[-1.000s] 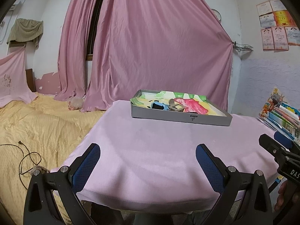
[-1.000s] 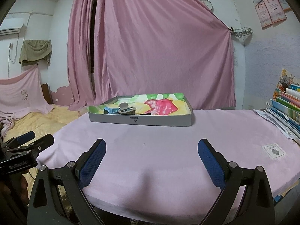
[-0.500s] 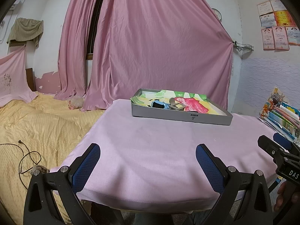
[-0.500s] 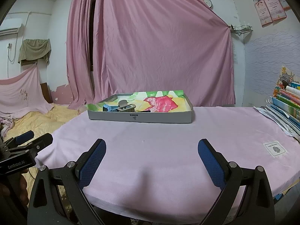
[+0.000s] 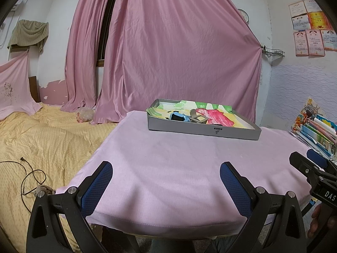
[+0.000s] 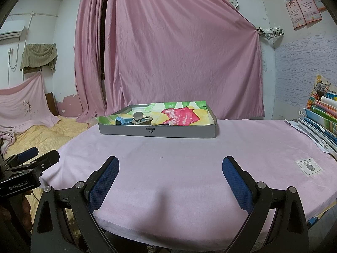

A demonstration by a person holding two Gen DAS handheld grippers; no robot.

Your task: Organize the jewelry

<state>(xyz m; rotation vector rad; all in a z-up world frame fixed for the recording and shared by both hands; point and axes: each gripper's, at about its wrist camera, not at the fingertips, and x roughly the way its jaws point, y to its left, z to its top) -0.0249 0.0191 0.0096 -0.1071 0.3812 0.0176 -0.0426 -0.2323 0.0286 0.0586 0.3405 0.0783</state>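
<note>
Held wide apart and empty at the counter's (image 6: pixel 189 168) near edge: left gripper (image 5: pixel 166 181) and right gripper (image 6: pixel 170 177). Gathered at the far tray's (image 6: pixel 158 131) left end: blue watch (image 5: pixel 178 117), grey clip (image 6: pixel 141 119). Stage unclear; sorted already, or awaiting sorting.

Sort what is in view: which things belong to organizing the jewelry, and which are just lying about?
Belongs to the job:
- grey tray with colourful paper lining
- blue watch in the tray
- grey clip-like piece beside it
- left tongs and right tongs, both open, holding nothing

Just lying about:
- stack of books
- black cable on the yellow bedspread
- pink curtain
</note>
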